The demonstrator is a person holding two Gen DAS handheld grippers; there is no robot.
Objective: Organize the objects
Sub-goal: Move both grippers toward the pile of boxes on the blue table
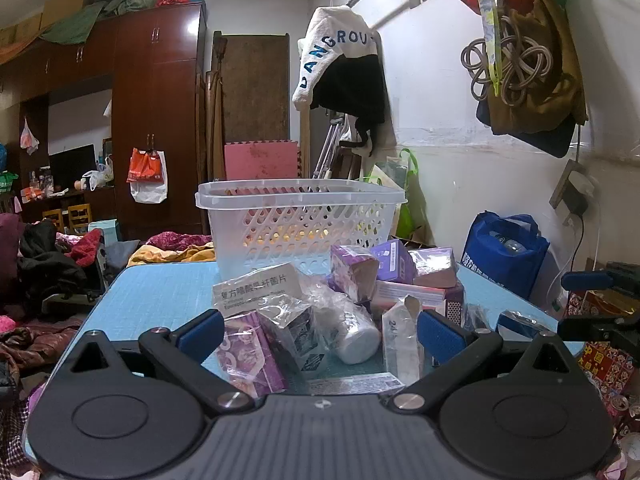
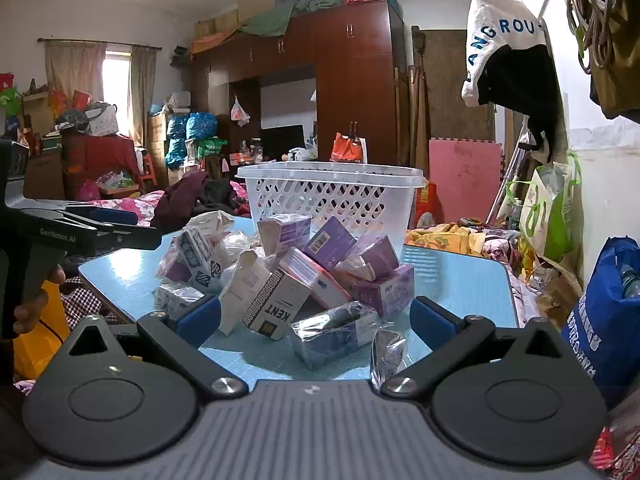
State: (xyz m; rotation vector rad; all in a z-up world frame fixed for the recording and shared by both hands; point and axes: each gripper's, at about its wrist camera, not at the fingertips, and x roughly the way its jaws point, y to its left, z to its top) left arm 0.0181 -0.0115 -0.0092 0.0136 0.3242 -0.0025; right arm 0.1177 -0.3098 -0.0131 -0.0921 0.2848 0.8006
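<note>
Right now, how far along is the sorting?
Barely started, if at all. Done: nothing clearly; the basket shows some yellowish shapes through its mesh, unclear what. In hand: nothing; left claw and right claw are both open and empty. Left: the whole pile of boxes still on the table.

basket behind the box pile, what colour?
White, with lattice-cut sides; the basket shows best in the right wrist view.

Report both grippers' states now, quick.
Left gripper: open, holding nothing, aimed at the heap of small purple and white boxes.
Right gripper: open, holding nothing, before the same heap and the white plastic lattice basket.
</note>
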